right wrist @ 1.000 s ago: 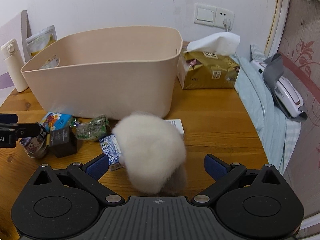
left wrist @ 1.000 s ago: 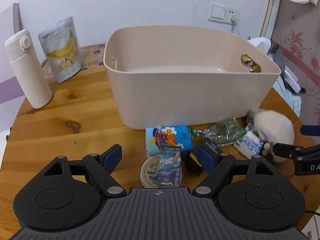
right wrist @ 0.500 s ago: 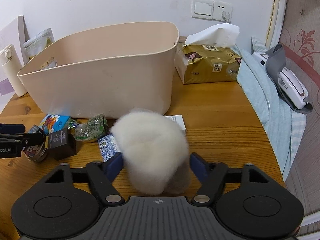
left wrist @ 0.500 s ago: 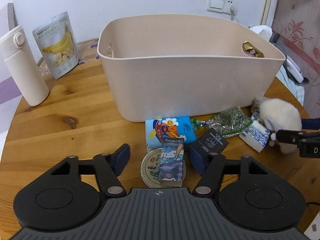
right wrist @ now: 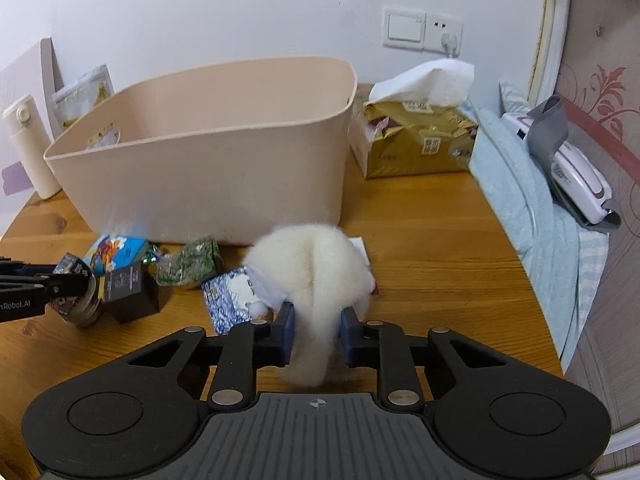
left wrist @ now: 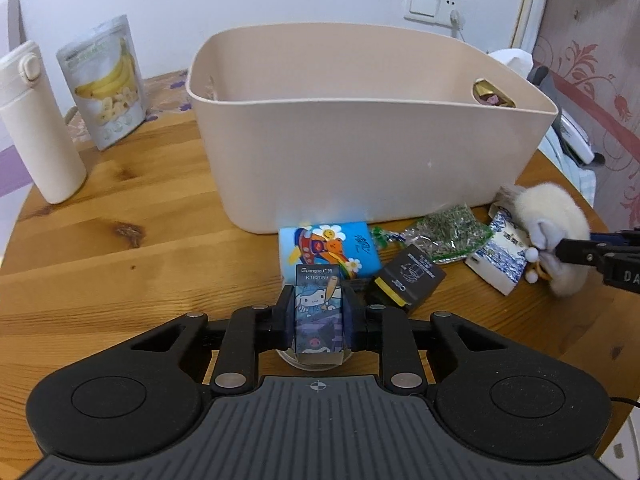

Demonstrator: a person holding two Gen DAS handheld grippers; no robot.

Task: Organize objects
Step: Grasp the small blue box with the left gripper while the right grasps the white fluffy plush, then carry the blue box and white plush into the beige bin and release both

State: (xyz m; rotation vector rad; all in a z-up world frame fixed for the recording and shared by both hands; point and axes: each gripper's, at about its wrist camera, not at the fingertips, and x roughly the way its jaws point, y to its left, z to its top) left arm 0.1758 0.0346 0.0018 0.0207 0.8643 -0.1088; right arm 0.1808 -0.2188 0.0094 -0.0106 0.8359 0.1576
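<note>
A beige plastic tub (left wrist: 360,152) (right wrist: 208,168) stands mid-table. In front of it lie a blue cartoon tissue pack (left wrist: 330,246), a black box (left wrist: 410,276), a green snack packet (left wrist: 452,232) and a blue-white packet (left wrist: 500,258). My left gripper (left wrist: 318,322) is shut on a small cartoon-printed box (left wrist: 318,316) that sits over a round tin. My right gripper (right wrist: 316,334) is shut on a white fluffy plush toy (right wrist: 316,276), which rests on the table.
A white flask (left wrist: 38,128) and a banana-chip pouch (left wrist: 108,84) stand at the left back. A gold tissue pack (right wrist: 416,136) sits right of the tub. Beyond the table's right edge lies blue cloth with a white device (right wrist: 568,172).
Both grippers have gone from wide open to shut: the left onto the cartoon box, the right onto the plush toy. Both views sit slightly closer to the table.
</note>
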